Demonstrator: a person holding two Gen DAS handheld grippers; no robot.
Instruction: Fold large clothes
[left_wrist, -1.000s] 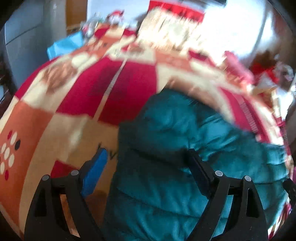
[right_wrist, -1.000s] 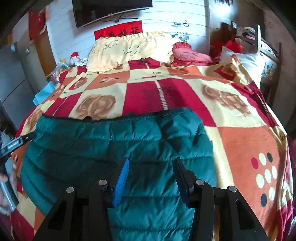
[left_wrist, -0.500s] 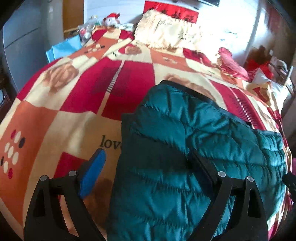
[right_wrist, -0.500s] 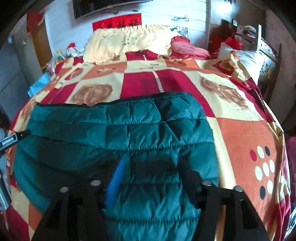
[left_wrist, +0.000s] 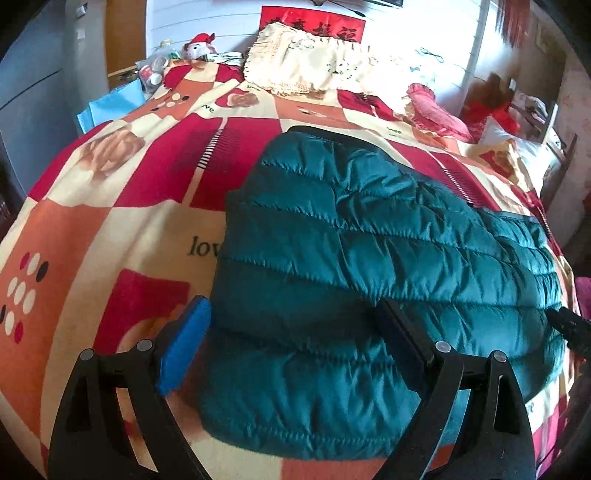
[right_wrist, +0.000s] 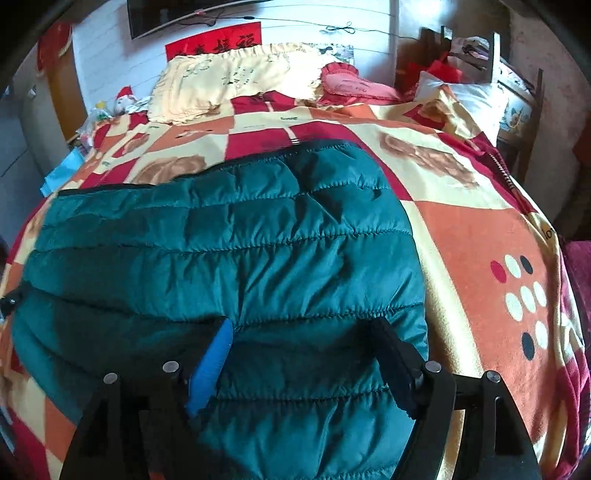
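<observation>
Teal quilted puffer jacket, folded into a thick bundle, spread flat on bed under red, orange and cream checked blanket printed with roses, dots and the word "love". In right wrist view same jacket filling lower middle, black-trimmed edge along its far side, blanket bare to its right.

Left gripper released, spread wide over jacket's near left edge; blue-padded finger over blanket just beside the fabric, black finger above quilting. Nothing pinched between them. Contact with fabric hard to judge from this angle.

Right gripper also let go, jaws just widened, hovering low over jacket's near right part with only flat quilting beneath the gap. Blue pad and black finger both over teal cloth; touching or not, cannot tell.

Near end of jacket cut off by gripper bodies and lower frame edge in both views. Sleeves and collar not visible, tucked under or out of sight. Dark tip at right edge of left wrist view, probably part of right gripper, too cropped to read. Cream fringed pillow and pink frilled cushion at far end of bed. Small red-hatted plush toy and clutter at far left, too small to make out.
</observation>
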